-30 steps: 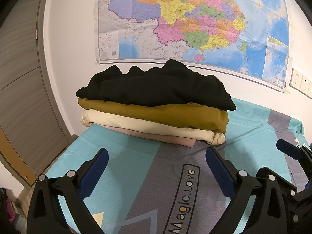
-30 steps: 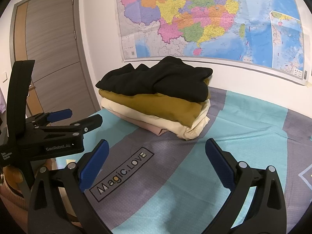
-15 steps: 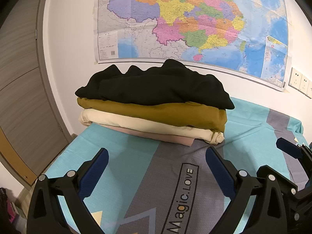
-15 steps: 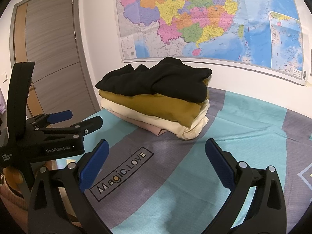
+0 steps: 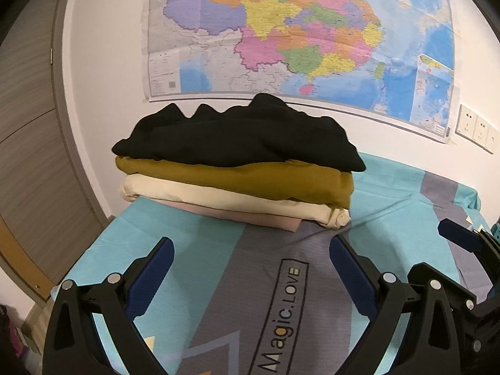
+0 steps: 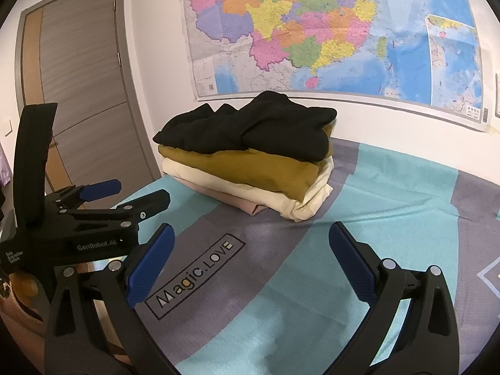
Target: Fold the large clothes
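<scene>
A stack of folded clothes sits on the bed against the wall: a black garment (image 5: 240, 137) (image 6: 250, 131) on top, then a mustard one (image 5: 237, 181) (image 6: 250, 168), a cream one (image 5: 231, 198) (image 6: 281, 200) and a pink one (image 5: 268, 218) (image 6: 237, 203) at the bottom. My left gripper (image 5: 250, 250) hovers open in front of the stack, holding nothing. My right gripper (image 6: 251, 237) is open too, to the right of the left one and nearer the bed's middle. The left gripper (image 6: 125, 197) shows from the side in the right wrist view.
The bed carries a teal and grey sheet (image 5: 193, 250) (image 6: 390, 193) printed "Magic.LOVE". A large map (image 5: 297, 31) (image 6: 328, 31) hangs on the white wall behind the stack. A grey door (image 6: 81, 93) stands to the left, wall sockets (image 5: 475, 126) at the right.
Both grippers have stayed open. The left wrist view has shifted slightly, so the stack sits a little further left in it; the right wrist view is almost unchanged.
</scene>
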The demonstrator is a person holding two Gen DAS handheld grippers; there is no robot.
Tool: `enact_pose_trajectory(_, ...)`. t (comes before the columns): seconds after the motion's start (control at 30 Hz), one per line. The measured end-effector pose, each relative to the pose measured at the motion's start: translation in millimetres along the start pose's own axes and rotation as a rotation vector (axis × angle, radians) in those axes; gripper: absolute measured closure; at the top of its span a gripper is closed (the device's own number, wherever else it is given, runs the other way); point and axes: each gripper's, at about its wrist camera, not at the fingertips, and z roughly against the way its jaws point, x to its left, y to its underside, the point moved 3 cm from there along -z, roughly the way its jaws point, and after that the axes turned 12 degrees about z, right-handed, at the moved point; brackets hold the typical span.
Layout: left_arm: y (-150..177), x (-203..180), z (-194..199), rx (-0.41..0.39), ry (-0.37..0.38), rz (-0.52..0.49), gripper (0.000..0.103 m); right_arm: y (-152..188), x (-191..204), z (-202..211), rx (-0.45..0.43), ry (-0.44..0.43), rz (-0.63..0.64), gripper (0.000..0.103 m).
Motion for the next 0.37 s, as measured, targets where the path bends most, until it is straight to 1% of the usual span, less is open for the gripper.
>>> enact_pose_trajectory(0.13,8.3,-10.0,-5.4,0.010,0.027,0.000,0.007,7.5,-7.2,3.7,0.012,0.014,-0.012,0.006)
enact_pose_trajectory(0.2,13.9,-18.4,-12.5,0.050,0.044,-0.007,0.007,13.4,-13.9,7.7,0.024,0.035,-0.018,0.006)
enact_pose_trajectory(0.27,21.8,-30.4,-22.9,0.101,0.076,-0.016,0.007,21.4,-25.2,14.1,0.039,0.062,-0.037,0.006)
enact_pose_trajectory(0.3,27.8,-39.5,-31.1,0.140,0.084,-0.022,0.007,25.9,-31.8,16.9,0.049,0.081,-0.047,0.006)
enact_pose_trajectory(0.37,37.2,-56.6,-42.2,0.196,0.117,-0.033,0.007,42.0,-54.7,25.5,0.102,0.155,-0.081,0.006)
